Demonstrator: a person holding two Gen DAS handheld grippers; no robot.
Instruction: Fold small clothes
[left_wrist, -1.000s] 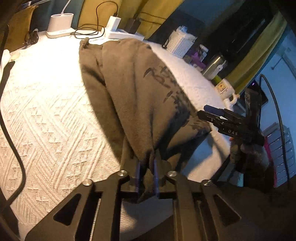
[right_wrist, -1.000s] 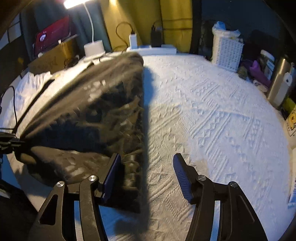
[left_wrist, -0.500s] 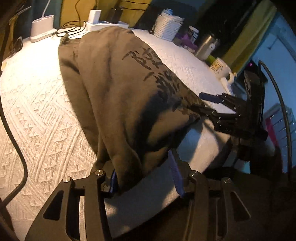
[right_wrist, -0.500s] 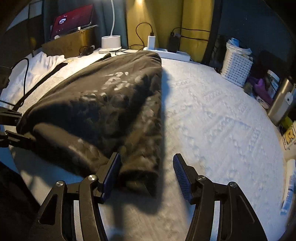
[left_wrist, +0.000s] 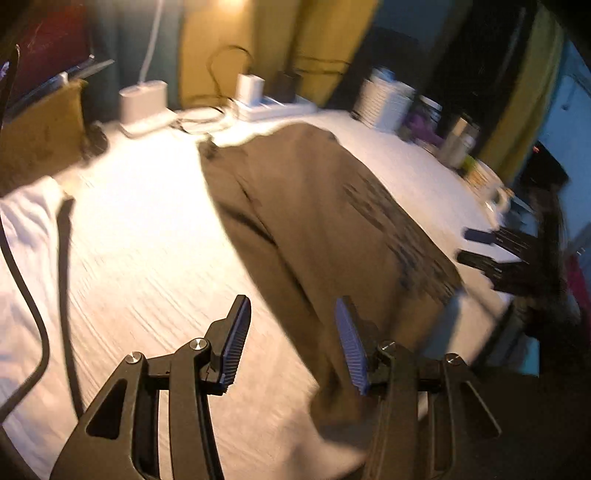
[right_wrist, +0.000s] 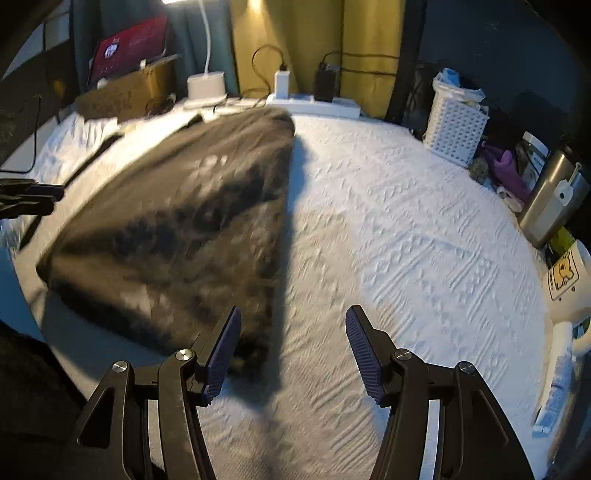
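Observation:
A brown garment with dark print lies folded lengthwise on the white knitted bedspread, running from the far edge toward me. My left gripper hovers open over its near end; the cloth's left edge shows below the gap, and neither pad touches it. In the right wrist view the same garment looks dark and lies left of centre. My right gripper stands open just above its near right corner, holding nothing. Each gripper shows in the other's view: the right gripper at the right, the left gripper at the far left.
A power strip with chargers and a lamp base line the far edge. A white basket, steel tumbler and mug stand along the right. A black cable and white cloth lie left.
My left gripper opened and let go of the garment's near end, then lifted and swung left. The garment settled flat. My right gripper stayed open and drew back a little.

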